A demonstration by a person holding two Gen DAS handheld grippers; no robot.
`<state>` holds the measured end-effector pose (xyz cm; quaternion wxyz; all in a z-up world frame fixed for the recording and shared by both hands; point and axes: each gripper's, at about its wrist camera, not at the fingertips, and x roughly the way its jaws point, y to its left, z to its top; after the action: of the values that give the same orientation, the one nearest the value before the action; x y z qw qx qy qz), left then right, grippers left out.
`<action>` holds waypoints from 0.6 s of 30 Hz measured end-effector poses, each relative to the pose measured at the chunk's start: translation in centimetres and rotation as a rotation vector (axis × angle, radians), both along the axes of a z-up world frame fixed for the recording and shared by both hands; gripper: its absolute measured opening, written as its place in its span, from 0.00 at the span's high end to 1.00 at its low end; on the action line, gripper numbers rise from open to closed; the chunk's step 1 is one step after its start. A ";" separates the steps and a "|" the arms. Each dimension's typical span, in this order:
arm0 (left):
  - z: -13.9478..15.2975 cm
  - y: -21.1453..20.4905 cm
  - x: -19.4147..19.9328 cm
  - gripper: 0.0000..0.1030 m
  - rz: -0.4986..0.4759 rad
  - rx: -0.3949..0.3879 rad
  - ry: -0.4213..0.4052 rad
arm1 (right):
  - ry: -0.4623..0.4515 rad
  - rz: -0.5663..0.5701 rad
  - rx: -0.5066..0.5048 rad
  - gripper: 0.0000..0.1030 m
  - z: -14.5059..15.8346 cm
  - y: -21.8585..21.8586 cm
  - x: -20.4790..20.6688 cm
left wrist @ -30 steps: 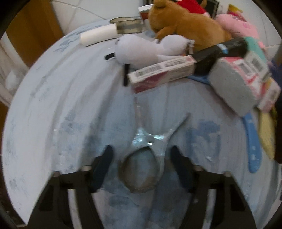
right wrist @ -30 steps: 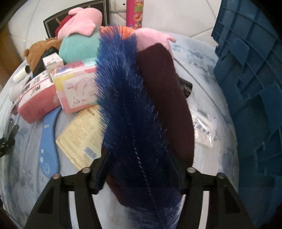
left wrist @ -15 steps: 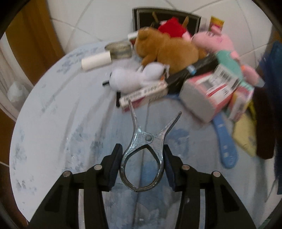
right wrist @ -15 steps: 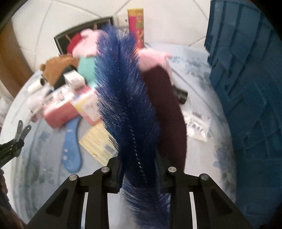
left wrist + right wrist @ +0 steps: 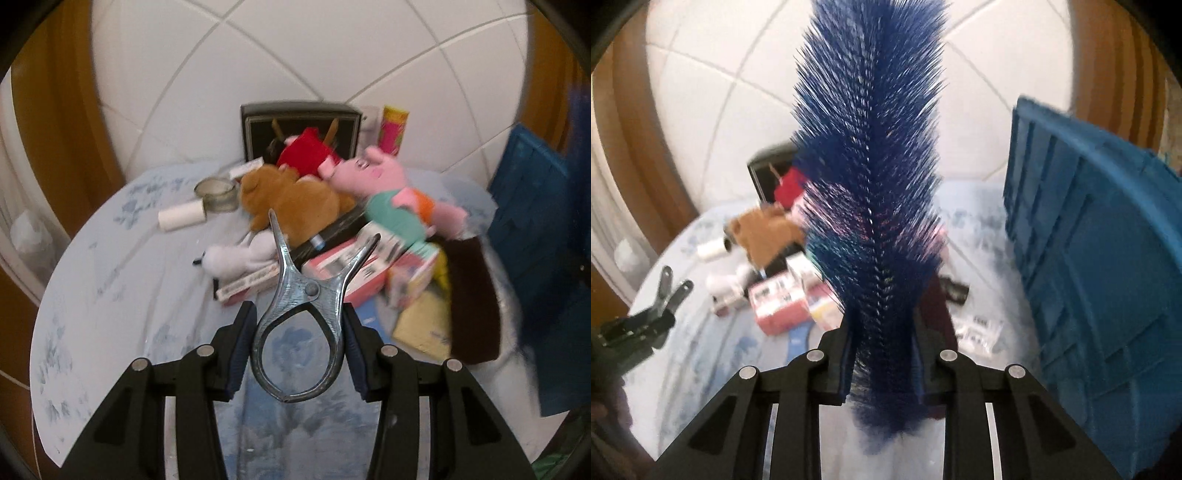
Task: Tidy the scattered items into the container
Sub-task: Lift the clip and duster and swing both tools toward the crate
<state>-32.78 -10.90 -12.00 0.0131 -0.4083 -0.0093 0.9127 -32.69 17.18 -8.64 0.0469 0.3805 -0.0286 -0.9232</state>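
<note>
Left wrist view: left hand-held gripper (image 5: 298, 352) clamped on a shiny metal clip (image 5: 300, 321), held above the pale round surface (image 5: 122, 295); open cloth toward the left edge, plush toys (image 5: 295, 199) and boxes heaped behind.

Right wrist view: right hand-held gripper (image 5: 882, 363) pinched tight on a bristly blue brush (image 5: 871, 184), upright; ribbed blue crate (image 5: 1108, 277) stands at the right.

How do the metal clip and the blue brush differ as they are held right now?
The metal clip is rigid, shiny and looped; the blue brush is bristly, dark and long. The clip barely passes its hand-held gripper; the brush towers past its own. Both are clamped, lifted off the table.
</note>
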 end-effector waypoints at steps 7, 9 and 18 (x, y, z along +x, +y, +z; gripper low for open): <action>3.6 4.1 0.7 0.56 -0.028 -0.007 0.053 | 0.077 0.028 -0.005 0.76 5.2 1.4 0.6; 4.3 5.1 0.8 0.56 -0.032 -0.005 0.062 | 0.088 0.039 -0.009 0.76 6.4 1.9 0.6; 8.5 11.5 -1.4 0.56 -0.145 0.018 0.087 | 0.116 0.002 -0.022 0.77 12.4 5.4 0.0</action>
<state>-34.22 0.59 -3.46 0.0830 -0.3678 0.0128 0.9261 -32.71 22.60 3.76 0.0536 0.3257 -0.0355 -0.9433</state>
